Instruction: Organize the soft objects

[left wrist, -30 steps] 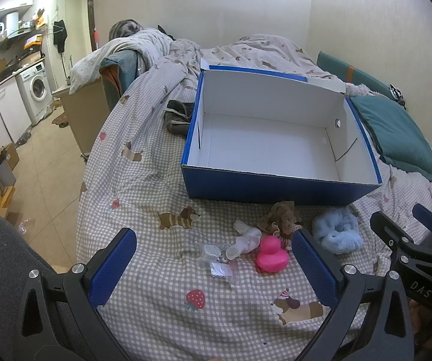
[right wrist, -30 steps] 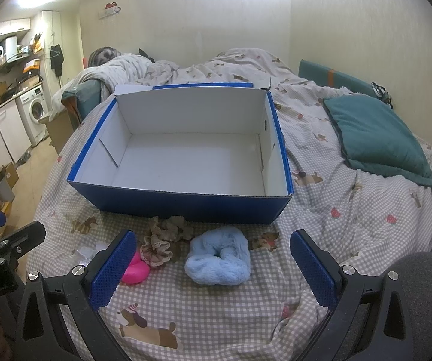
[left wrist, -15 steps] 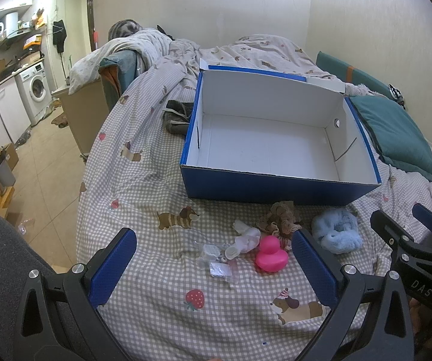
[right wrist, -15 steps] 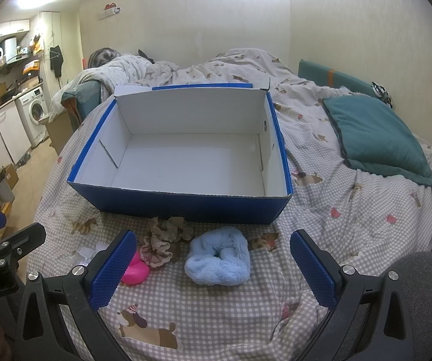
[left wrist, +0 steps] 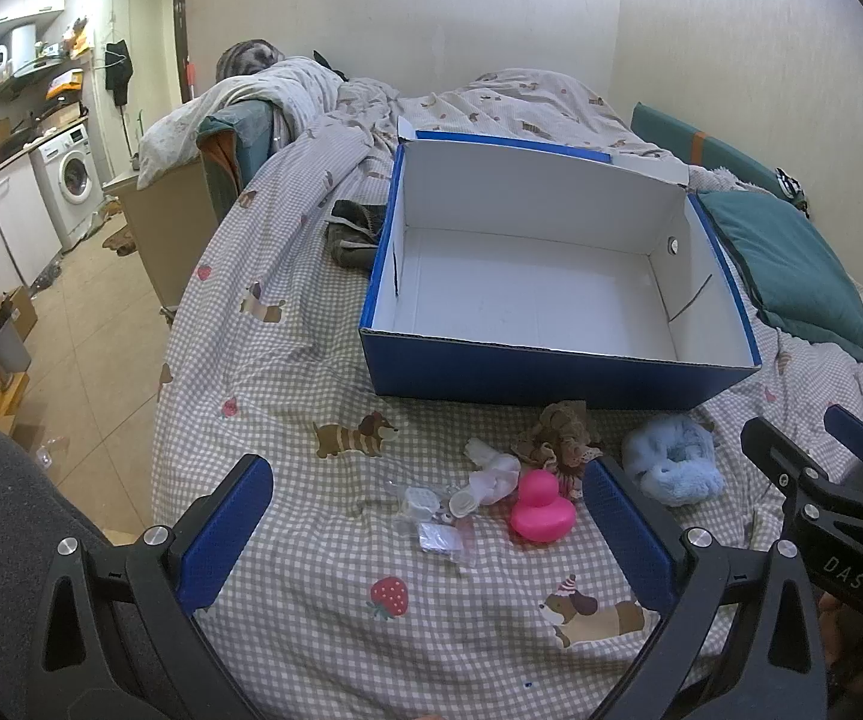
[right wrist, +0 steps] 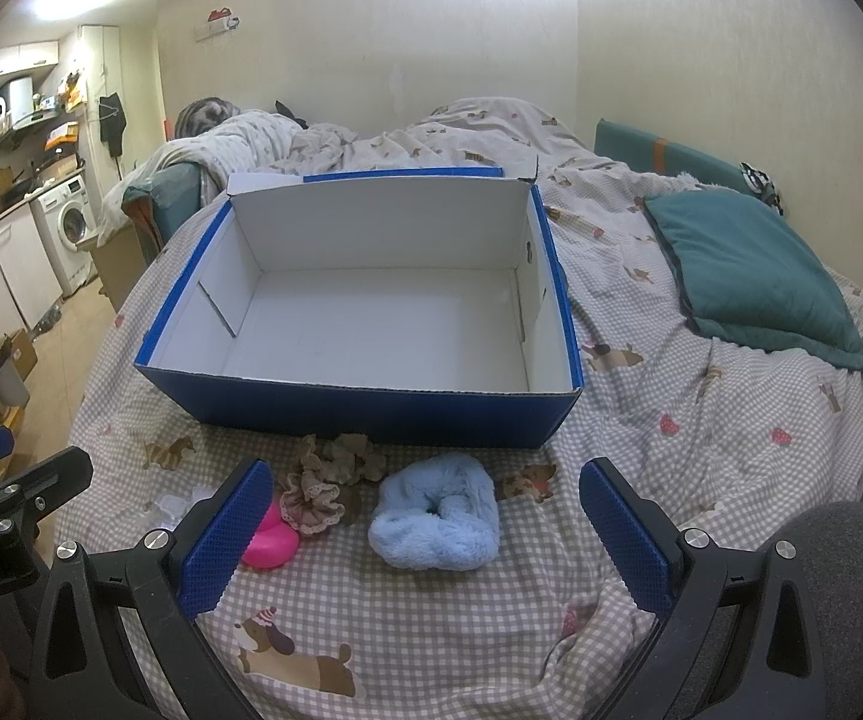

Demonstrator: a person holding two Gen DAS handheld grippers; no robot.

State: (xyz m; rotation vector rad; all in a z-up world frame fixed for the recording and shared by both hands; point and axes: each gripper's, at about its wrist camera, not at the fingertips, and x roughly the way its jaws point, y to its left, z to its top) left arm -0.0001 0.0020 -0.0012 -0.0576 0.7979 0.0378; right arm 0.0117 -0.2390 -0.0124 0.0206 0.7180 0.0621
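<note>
Left wrist view shows the left hand-held gripper (left wrist: pixel 425 531) spread wide above the checked bedspread (left wrist: pixel 287 336), unchanged from a moment ago. The right hand-held gripper (right wrist: pixel 419 531) likewise hangs released over the fluffy pale-blue scrunchie (right wrist: pixel 434 519). Beside it lie a frilly brown scrunchie (right wrist: pixel 326 489) and pink rubber duck (left wrist: pixel 539 507), all before the empty blue cardboard box (right wrist: pixel 371 414).

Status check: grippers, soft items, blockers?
Left gripper and right gripper open, empty. Fluffy light-blue scrunchie, frilly brown scrunchie on bedspread; blue cardboard box empty. Pink rubber duck beside them.
</note>
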